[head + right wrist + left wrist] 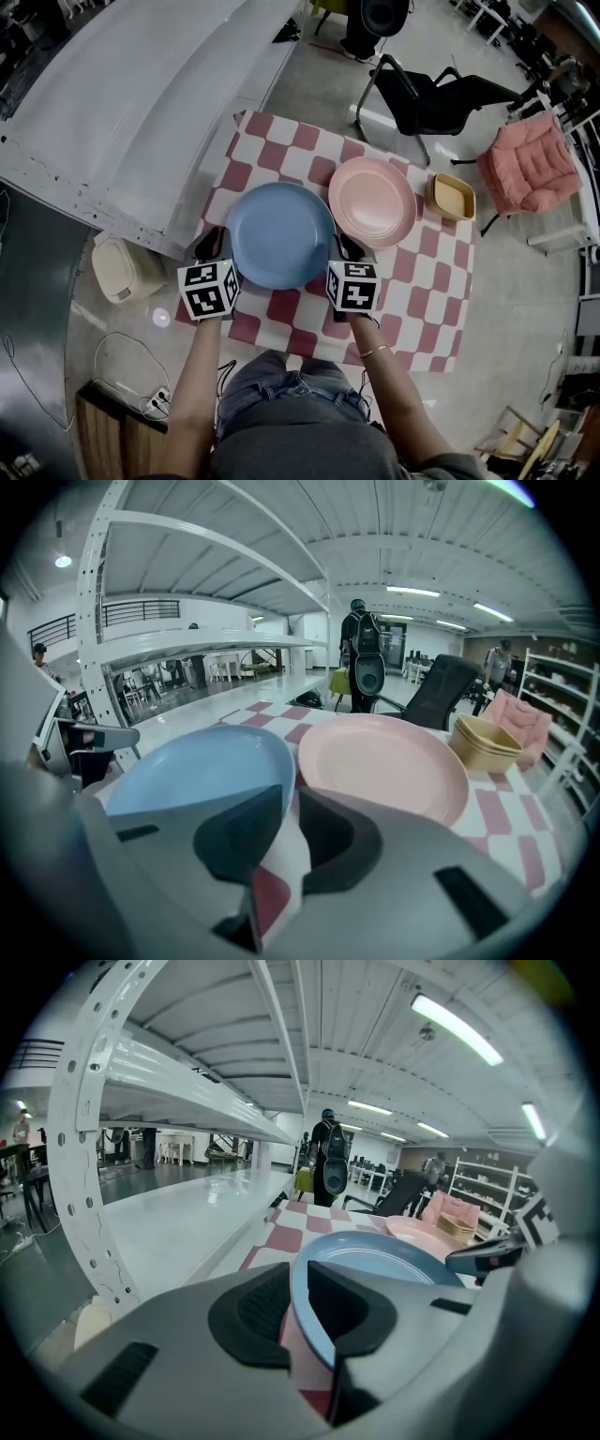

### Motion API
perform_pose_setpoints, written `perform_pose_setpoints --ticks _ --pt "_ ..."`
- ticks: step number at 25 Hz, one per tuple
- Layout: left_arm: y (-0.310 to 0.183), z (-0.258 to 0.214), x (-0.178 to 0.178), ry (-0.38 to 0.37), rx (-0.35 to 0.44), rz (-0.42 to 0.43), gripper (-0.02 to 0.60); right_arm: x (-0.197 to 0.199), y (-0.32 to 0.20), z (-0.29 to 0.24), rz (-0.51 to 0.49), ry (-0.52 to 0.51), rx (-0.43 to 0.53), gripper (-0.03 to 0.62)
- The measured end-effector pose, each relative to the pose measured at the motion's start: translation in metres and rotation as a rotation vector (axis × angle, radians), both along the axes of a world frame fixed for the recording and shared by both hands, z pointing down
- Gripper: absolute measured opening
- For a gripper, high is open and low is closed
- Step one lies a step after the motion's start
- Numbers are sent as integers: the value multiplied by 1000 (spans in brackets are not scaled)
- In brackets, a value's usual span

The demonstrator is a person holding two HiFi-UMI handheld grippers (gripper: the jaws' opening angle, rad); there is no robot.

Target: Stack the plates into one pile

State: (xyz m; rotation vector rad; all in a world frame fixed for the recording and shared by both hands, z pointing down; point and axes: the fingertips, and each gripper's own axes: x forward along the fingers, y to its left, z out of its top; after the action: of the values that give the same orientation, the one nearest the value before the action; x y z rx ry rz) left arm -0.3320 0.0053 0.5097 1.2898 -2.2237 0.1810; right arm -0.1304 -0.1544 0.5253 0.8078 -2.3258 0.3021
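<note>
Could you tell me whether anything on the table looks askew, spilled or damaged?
Nothing stands out. The round blue plate, the round pink plate and the small yellow square dishes look whole, and nothing is spilled on the red-and-white checked cloth.

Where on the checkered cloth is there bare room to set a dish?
Free: the near right corner of the checkered cloth, on the person's side of the pink plate and yellow bowls; the far left strip beyond the blue plate. Crowded: the plates lie close together, left gripper and right gripper flanking the blue one.
</note>
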Motion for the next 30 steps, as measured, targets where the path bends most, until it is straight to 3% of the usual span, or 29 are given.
perform_pose_setpoints --ticks 9,21,30 --pt "-35 -24 24 -29 39 109 61 42 -14 -15 119 -42 5 60" --pt "-116 -44 80 -89 38 360 49 121 -49 -31 322 -70 23 57" --pt "-177 -43 110 -62 32 467 44 154 -91 -34 408 -88 26 57"
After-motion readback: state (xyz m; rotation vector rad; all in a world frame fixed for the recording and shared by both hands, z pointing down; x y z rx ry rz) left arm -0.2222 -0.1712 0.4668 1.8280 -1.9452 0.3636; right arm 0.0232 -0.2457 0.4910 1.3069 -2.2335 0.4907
